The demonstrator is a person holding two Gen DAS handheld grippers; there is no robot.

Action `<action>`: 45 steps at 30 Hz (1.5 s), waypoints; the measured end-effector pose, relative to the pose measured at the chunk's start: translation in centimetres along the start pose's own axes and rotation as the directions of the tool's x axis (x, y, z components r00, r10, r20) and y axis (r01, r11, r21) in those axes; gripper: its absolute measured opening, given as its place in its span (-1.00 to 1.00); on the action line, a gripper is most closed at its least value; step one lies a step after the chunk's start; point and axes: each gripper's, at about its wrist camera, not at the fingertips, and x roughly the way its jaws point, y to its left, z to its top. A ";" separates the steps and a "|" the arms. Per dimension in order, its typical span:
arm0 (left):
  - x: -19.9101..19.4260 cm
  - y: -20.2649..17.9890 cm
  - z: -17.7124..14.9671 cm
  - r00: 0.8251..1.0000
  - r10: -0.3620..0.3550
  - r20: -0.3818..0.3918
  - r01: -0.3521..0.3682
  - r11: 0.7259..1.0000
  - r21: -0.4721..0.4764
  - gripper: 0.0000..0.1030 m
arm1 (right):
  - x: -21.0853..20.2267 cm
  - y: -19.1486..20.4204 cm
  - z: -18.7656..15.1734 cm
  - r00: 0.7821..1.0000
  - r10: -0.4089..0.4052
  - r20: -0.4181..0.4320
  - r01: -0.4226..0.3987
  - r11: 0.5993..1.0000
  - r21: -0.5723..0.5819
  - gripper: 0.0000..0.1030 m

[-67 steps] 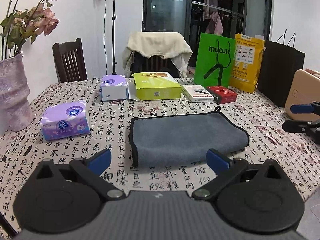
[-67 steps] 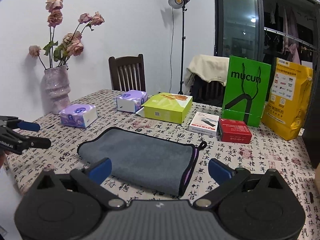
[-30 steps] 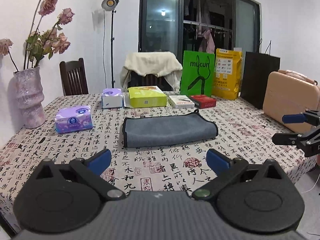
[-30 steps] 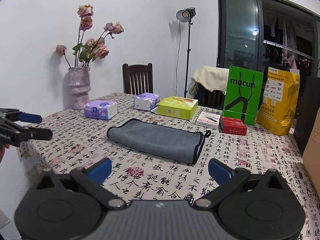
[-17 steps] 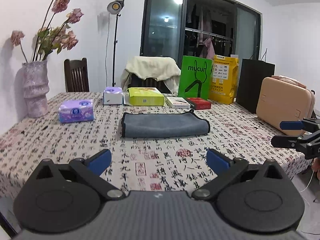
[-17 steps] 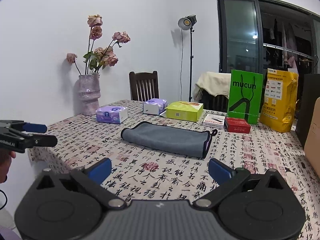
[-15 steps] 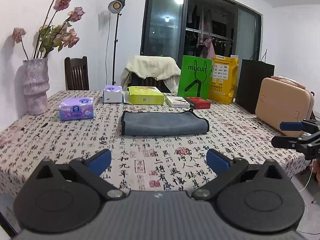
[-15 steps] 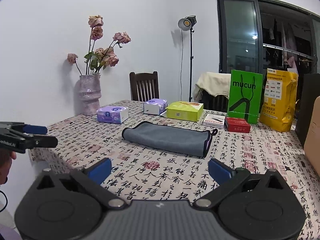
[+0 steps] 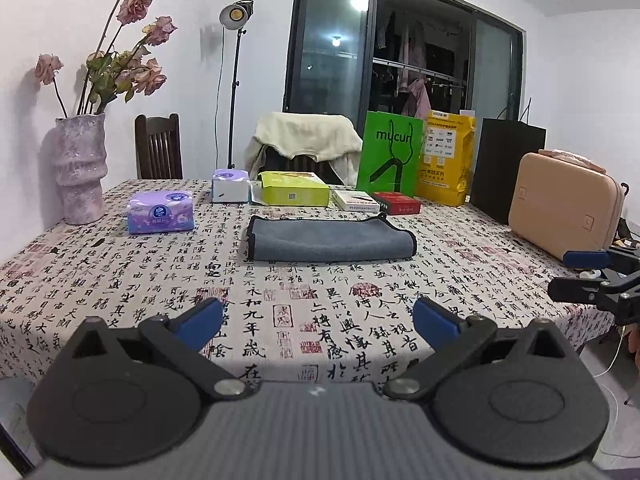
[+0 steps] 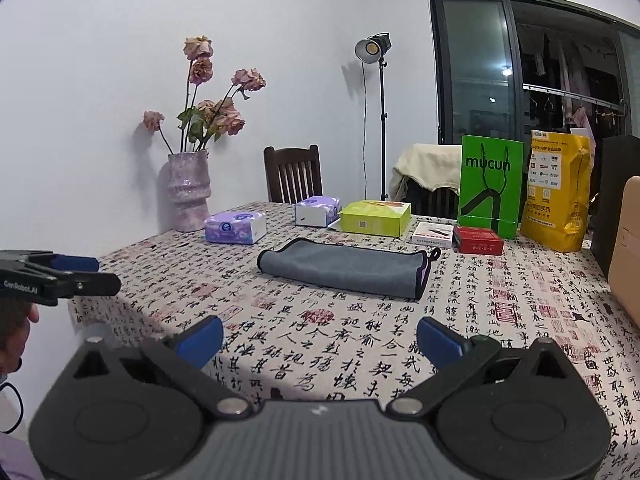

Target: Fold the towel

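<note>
the towel (image 9: 330, 240) lay at twelve o'clock, well ahead of our left gripper (image 9: 318, 320) and right gripper (image 10: 319, 340), long side across. both jaws were spread wide, holding nothing.

Towel (image 9: 330, 240): soft grey cloth, matt nap, bound in a dark stitched edge. Tabletop (image 9: 120, 280) under a printed cloth, flat and dull. My left gripper (image 9: 318, 320): matt black plastic body, blue pads (rubbery-looking), small metal pivot pins; my right gripper (image 10: 320, 338) the same. Tissue pack (image 9: 161, 212) in glossy plastic film. Vase (image 9: 80, 172) rough, speckled. Chair (image 9: 158, 152) dark wood. Green bag (image 9: 390, 154) smooth paper.
</note>
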 end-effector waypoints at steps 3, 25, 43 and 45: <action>-0.3 -0.2 -0.2 1.000 -0.002 0.004 0.002 1.000 0.006 1.00 | -0.1 0.4 -0.4 1.000 -0.011 0.000 0.011 1.000 -0.005 1.00; -2.6 -0.9 -1.0 0.999 -0.006 0.039 0.005 0.999 0.040 1.00 | -2.0 2.3 -1.4 1.000 0.005 0.025 -0.005 1.000 -0.006 1.00; -5.3 -1.9 -1.2 0.997 -0.014 0.070 0.010 0.998 0.061 1.00 | -3.3 3.9 -1.5 0.999 0.028 0.030 -0.027 0.999 -0.032 1.00; -5.6 -2.0 -1.3 0.997 -0.018 0.072 0.013 0.998 0.063 1.00 | -3.7 4.0 -1.7 0.999 0.031 0.034 -0.030 0.999 -0.020 1.00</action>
